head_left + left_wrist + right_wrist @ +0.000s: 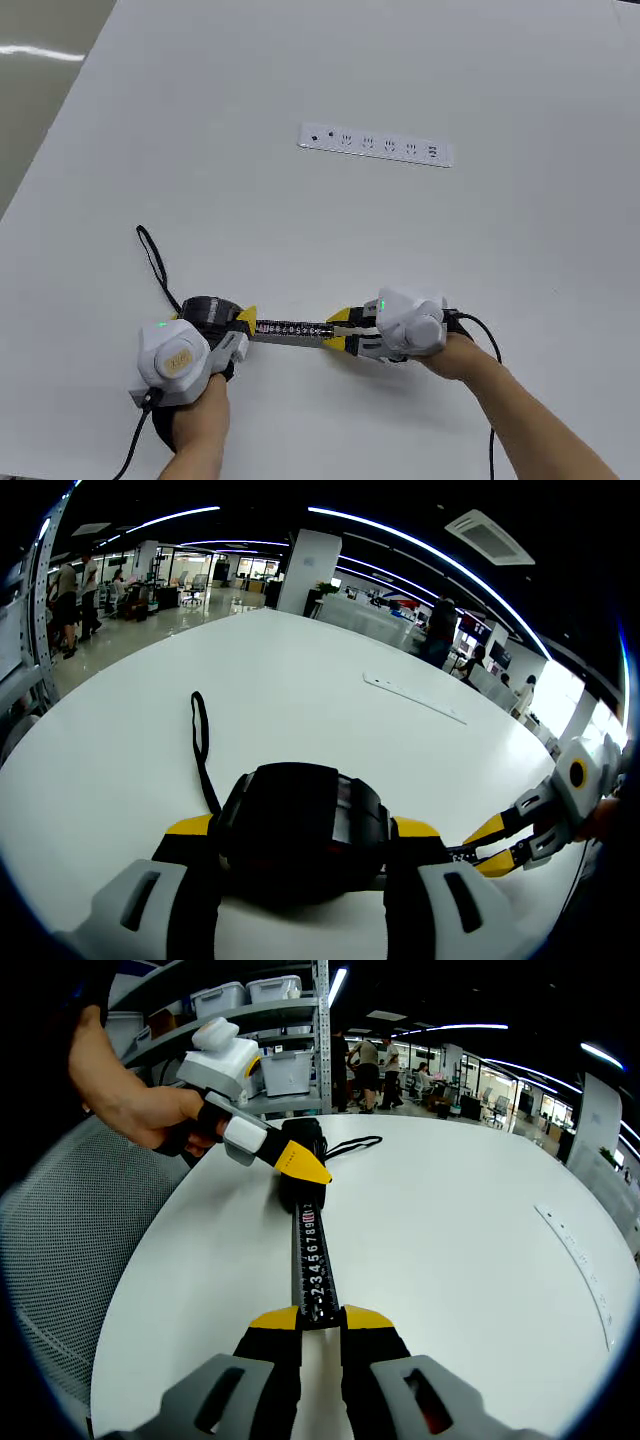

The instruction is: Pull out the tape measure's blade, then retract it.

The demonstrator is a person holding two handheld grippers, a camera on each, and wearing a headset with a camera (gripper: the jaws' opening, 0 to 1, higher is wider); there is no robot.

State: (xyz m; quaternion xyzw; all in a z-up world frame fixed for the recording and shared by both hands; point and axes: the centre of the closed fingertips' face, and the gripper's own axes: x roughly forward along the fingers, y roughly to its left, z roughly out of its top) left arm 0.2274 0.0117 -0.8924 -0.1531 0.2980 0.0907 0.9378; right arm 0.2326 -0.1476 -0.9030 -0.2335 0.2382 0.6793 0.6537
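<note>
Tape measure clamped in left tongs.

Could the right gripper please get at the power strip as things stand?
Probably not yet: the right gripper is shut on the blade, though only bare table lies before the power strip.

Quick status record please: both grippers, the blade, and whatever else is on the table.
left gripper: shut on tape measure case
right gripper: shut on the end of the blade
blade state: partly drawn out, running straight between the grippers, numbers face up
strap: lying loose on the table beyond the case
power strip: farther back, untouched
</note>
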